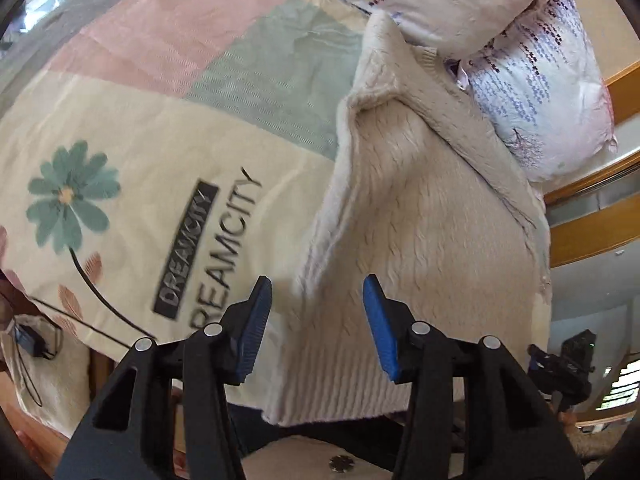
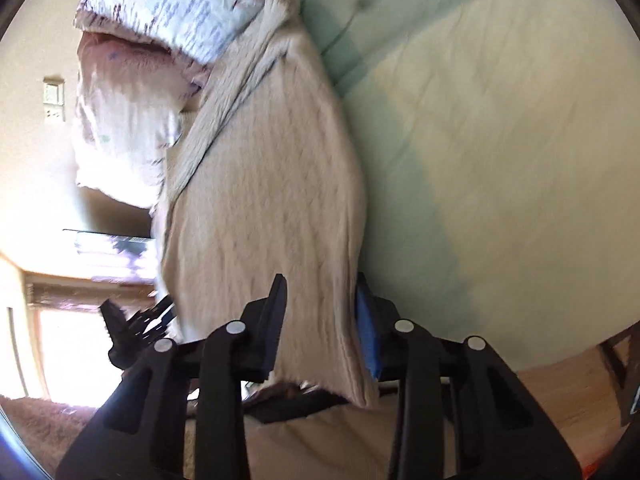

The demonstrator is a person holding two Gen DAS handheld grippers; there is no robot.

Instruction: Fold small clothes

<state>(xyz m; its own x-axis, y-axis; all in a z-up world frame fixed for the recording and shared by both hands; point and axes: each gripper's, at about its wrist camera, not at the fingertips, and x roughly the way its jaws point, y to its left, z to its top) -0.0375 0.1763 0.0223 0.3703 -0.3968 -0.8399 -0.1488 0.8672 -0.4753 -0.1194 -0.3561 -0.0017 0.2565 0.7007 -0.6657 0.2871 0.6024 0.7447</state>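
A home bedroom: patterned bedsheet (image 1: 160, 128), floral pillows (image 1: 540, 92)

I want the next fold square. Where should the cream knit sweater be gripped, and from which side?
Probably the ribbed hem at the near edge of the cream knit sweater, coming in from the bed's near side. That edge lies straight and hangs free past the bedspread, so each finger can go above and below it.

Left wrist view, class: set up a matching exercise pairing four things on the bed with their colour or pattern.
Things:
1. sweater
2. daisy print
3. pillow
4. pads of the left hand-held gripper

Descriptions:
A. blue, ridged
B. teal petals, yellow centre
C. beige cable knit
D. white with small purple flowers

Pairs: 1-C, 2-B, 3-D, 4-A
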